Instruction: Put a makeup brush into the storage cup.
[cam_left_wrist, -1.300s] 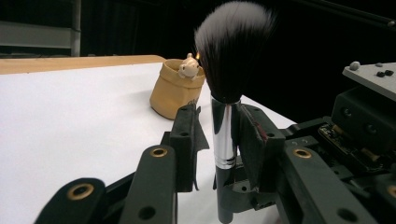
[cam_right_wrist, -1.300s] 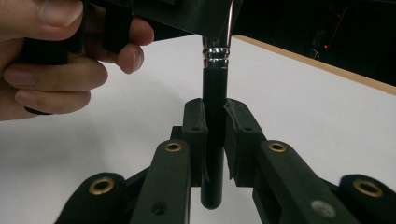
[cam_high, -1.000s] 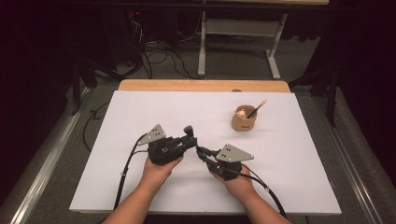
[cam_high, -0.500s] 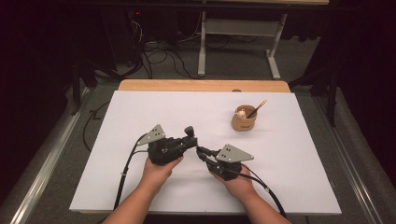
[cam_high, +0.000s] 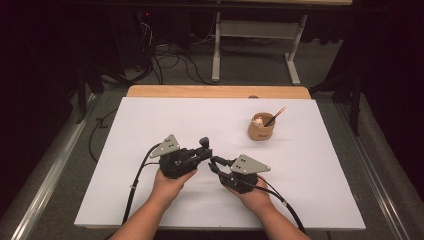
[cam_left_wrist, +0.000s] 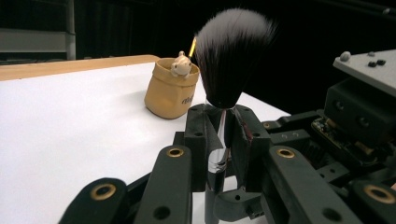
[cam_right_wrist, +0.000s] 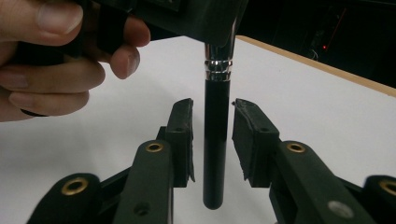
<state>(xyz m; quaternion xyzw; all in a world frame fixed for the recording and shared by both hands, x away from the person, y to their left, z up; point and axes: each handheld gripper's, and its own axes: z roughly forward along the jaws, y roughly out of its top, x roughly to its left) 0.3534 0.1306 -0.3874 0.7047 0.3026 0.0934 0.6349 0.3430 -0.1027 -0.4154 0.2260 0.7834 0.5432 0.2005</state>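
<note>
A makeup brush (cam_left_wrist: 233, 51) with a dark, white-tipped head stands upright over the white table (cam_high: 150, 120). My left gripper (cam_left_wrist: 219, 140) is shut on its silver ferrule. In the high view the brush (cam_high: 204, 142) rises from the left gripper (cam_high: 205, 151) near the table's front middle. My right gripper (cam_right_wrist: 212, 112) is open and its jaws have just been opening. The black handle (cam_right_wrist: 215, 154) hangs between its pads (cam_right_wrist: 182, 135) with a gap on each side. From above, the right gripper (cam_high: 214, 164) points left, at the brush's lower end.
A tan cup (cam_high: 261, 131) with a small figure and a pencil (cam_high: 276, 116) stands at the back right, also behind the brush (cam_left_wrist: 170, 91). A wooden edge (cam_high: 215, 91) borders the table's far side. The hand holding the left gripper (cam_right_wrist: 60, 60) is close by.
Both hands stay where they were. The right gripper's jaws look slightly wider apart around the brush's handle.
</note>
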